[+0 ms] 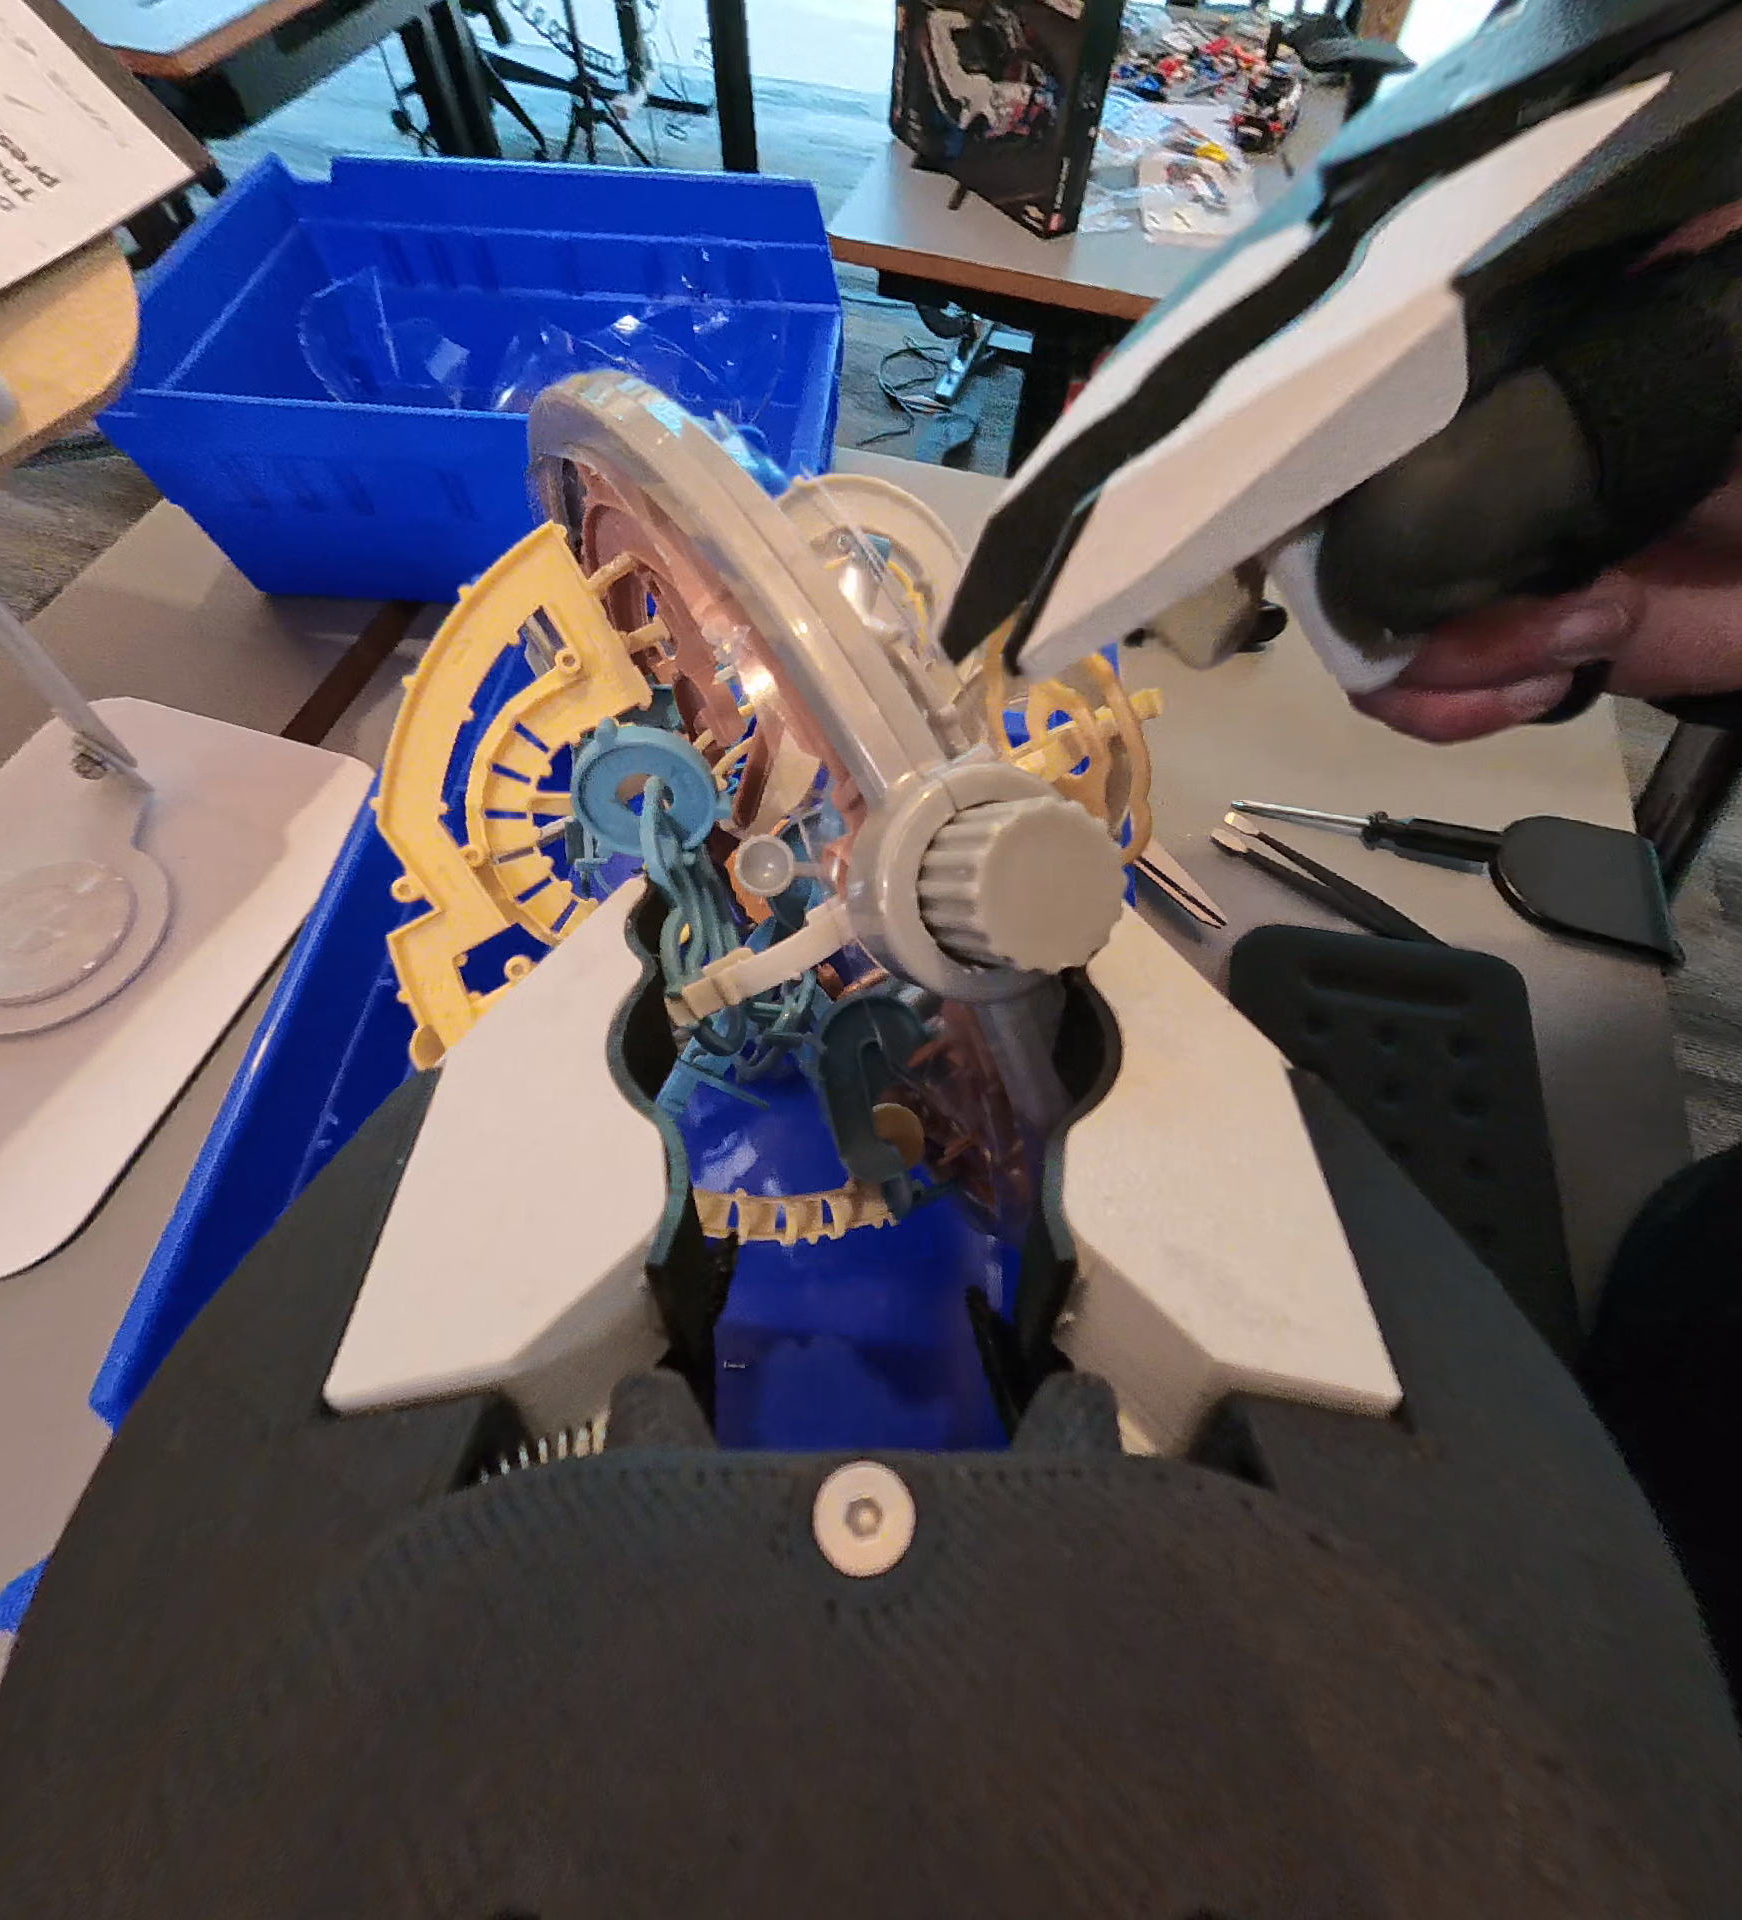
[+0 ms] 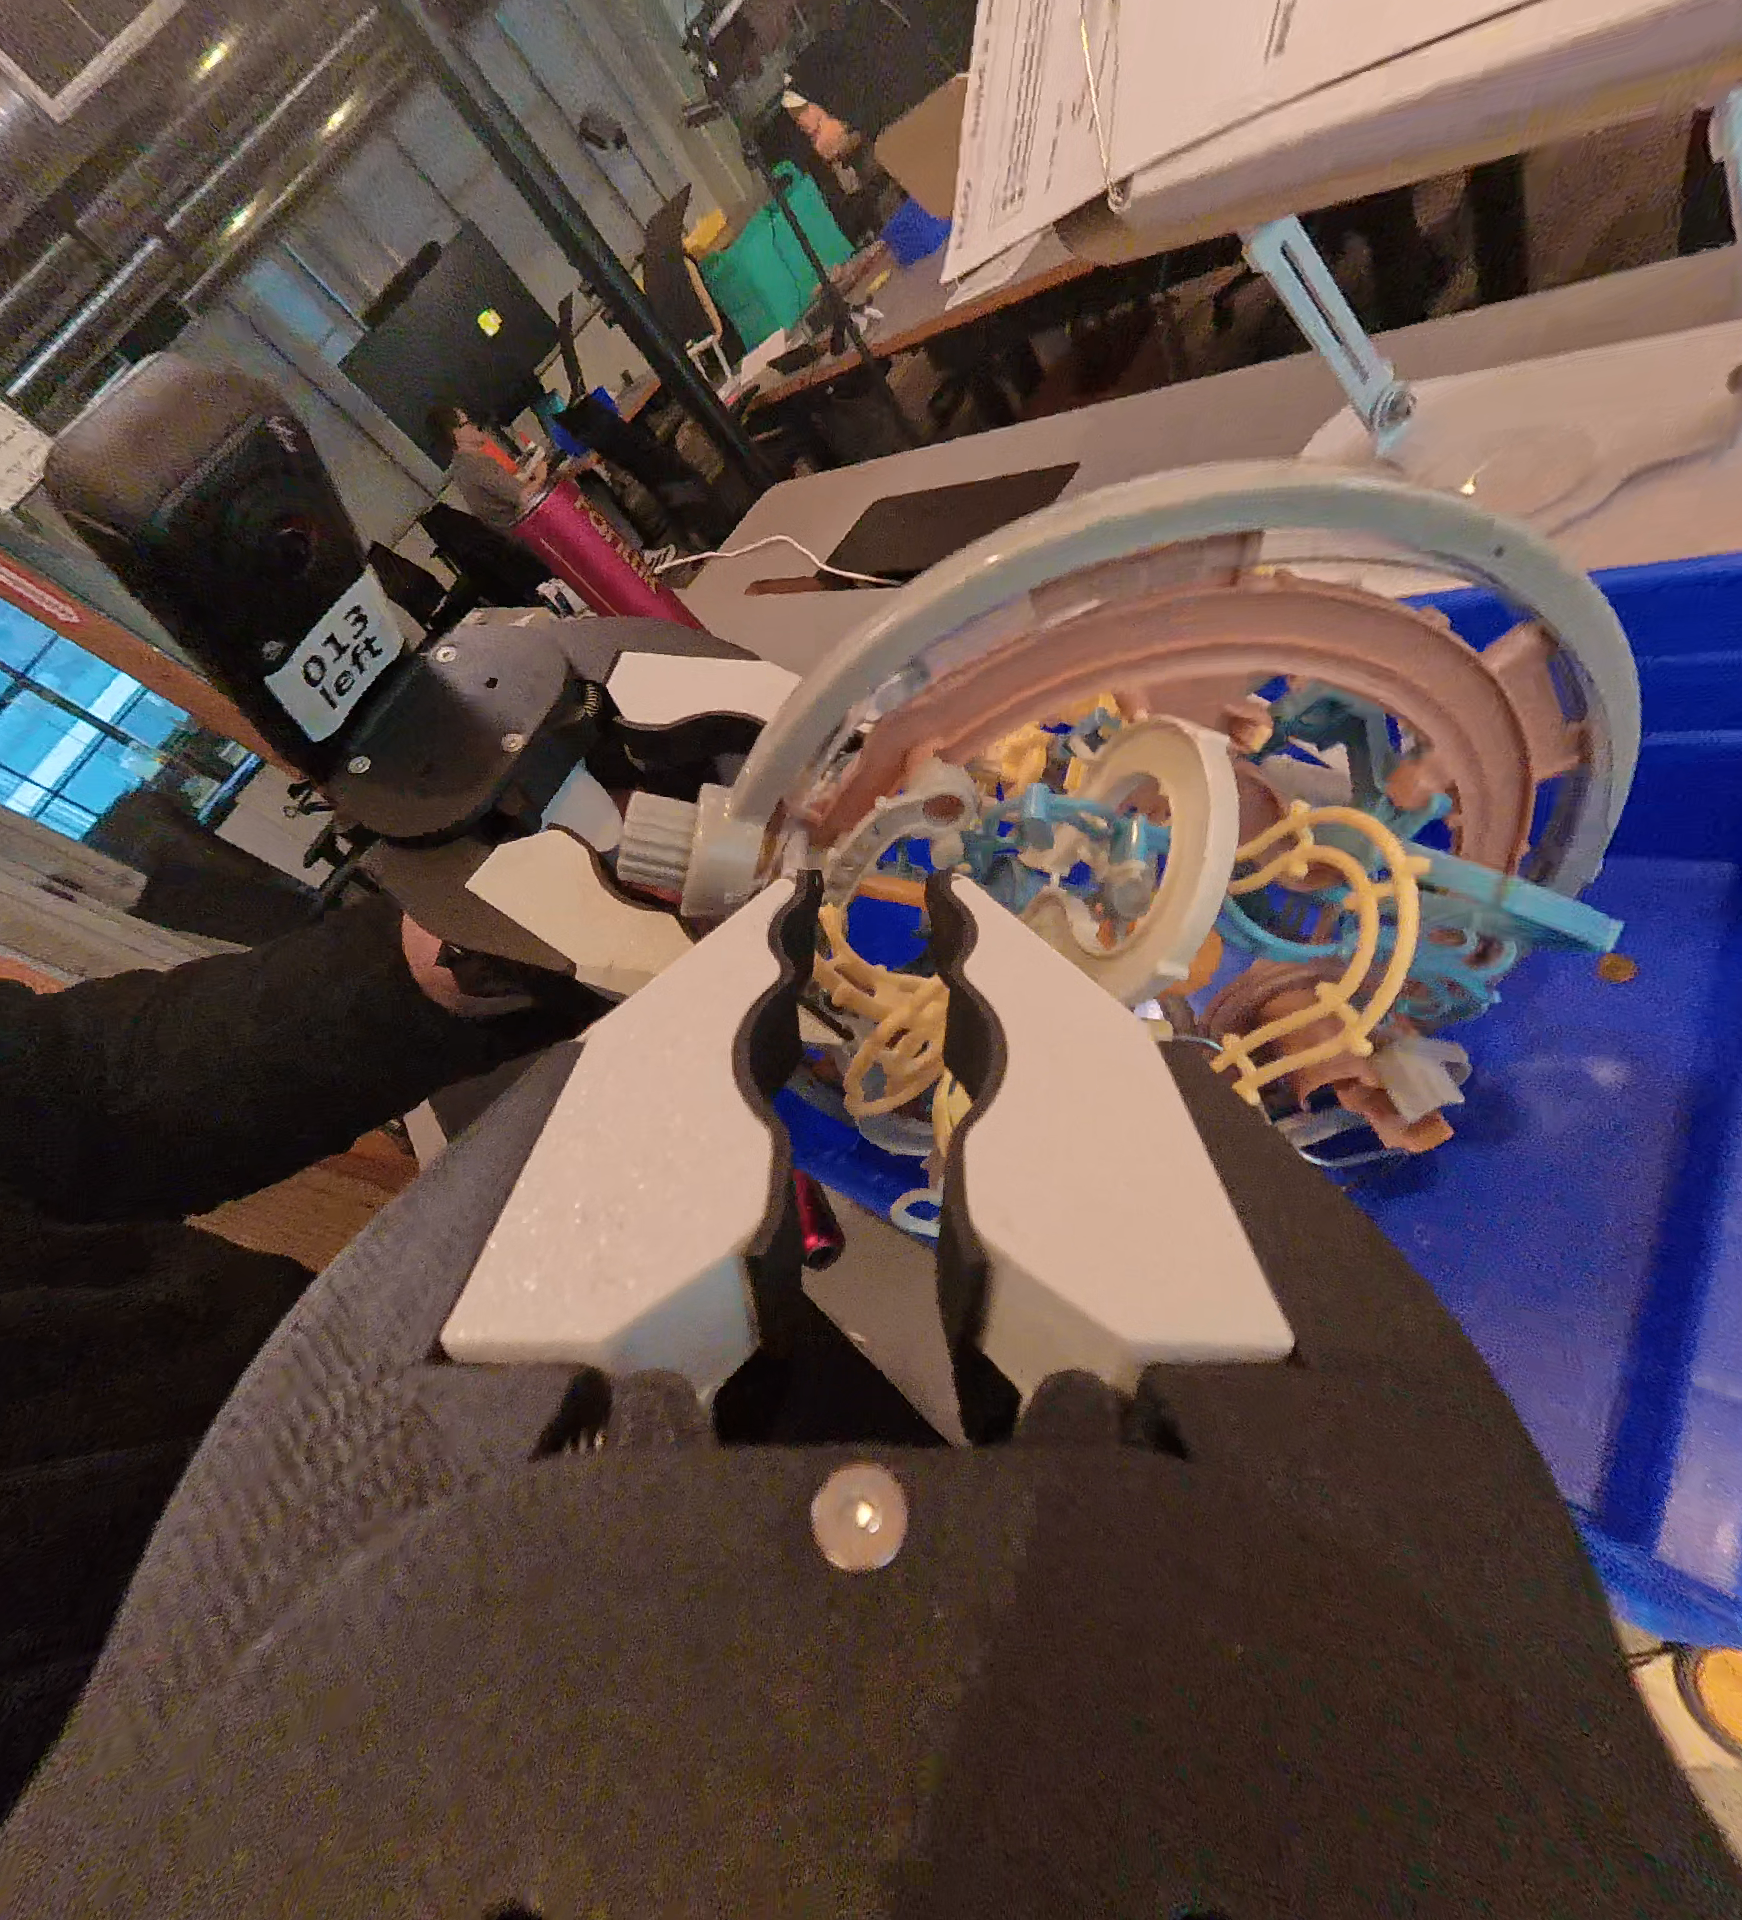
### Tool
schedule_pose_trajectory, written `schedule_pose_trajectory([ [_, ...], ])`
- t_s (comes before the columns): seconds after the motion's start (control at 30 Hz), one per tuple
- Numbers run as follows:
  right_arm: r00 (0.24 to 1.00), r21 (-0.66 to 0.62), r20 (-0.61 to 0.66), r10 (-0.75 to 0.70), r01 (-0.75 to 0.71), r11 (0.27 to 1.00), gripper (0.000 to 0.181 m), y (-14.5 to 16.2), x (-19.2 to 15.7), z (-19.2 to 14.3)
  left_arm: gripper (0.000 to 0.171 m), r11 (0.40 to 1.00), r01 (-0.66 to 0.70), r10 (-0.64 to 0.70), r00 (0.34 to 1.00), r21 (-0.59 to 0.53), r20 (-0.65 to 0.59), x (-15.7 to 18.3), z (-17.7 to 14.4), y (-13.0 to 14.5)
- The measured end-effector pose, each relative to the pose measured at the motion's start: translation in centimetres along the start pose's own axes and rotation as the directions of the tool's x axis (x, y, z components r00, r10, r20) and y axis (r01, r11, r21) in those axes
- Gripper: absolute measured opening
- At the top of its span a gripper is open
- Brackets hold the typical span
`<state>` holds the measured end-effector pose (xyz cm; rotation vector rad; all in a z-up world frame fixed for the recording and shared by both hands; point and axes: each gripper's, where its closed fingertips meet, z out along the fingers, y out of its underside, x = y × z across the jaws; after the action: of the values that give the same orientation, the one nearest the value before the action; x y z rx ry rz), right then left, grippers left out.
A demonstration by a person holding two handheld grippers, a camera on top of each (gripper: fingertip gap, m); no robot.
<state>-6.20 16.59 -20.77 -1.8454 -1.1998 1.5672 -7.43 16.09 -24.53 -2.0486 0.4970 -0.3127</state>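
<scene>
A ball maze with a grey ring (image 1: pixel 742 582), brown, yellow and blue tracks and no clear shell is held tilted above a blue bin (image 1: pixel 254 1143). My left gripper (image 1: pixel 862 935) is shut on its grey knob (image 1: pixel 1012 873), which sits between the white fingers; this also shows in the right wrist view (image 2: pixel 654 831). My right gripper (image 2: pixel 875 888) comes in from the other side, its jaws nearly closed around a yellow wire track (image 2: pixel 898 1029) just under the ring's hub. In the left wrist view it (image 1: pixel 992 649) shows at the upper right, held by a gloved hand.
A second blue bin (image 1: pixel 431 343) behind holds a clear dome. A white stand base (image 1: pixel 46 935) lies at left, with a paper sheet (image 1: pixel 5 135) above. A screwdriver (image 1: pixel 1366 826), tweezers (image 1: pixel 1314 883) and a black pad (image 1: pixel 1397 1070) lie at right.
</scene>
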Motion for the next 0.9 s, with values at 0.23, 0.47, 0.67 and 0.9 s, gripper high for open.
schedule_pose_trajectory([
  [0.23,0.978,0.016,0.025,0.205,-0.206,0.979,0.026,1.4,0.8,1.2,0.072,0.993,-0.112,0.115,0.983,-0.024,0.143,0.6,0.3,0.8],
  [0.47,0.989,0.040,0.033,0.141,-0.142,0.989,0.019,2.0,0.2,1.7,0.082,0.997,-0.060,0.063,0.996,-0.043,0.067,1.5,-0.4,1.3],
  [0.67,0.993,-0.042,-0.096,-0.070,0.066,0.997,0.018,3.6,0.8,2.5,0.069,0.995,-0.088,0.088,0.996,-0.040,-0.012,3.3,-2.1,-0.7],
  [0.9,0.910,-0.197,-0.105,-0.400,0.375,0.906,0.018,5.1,0.3,2.4,0.058,0.984,0.132,-0.153,0.971,-0.121,-0.183,3.6,-0.8,0.8],
])
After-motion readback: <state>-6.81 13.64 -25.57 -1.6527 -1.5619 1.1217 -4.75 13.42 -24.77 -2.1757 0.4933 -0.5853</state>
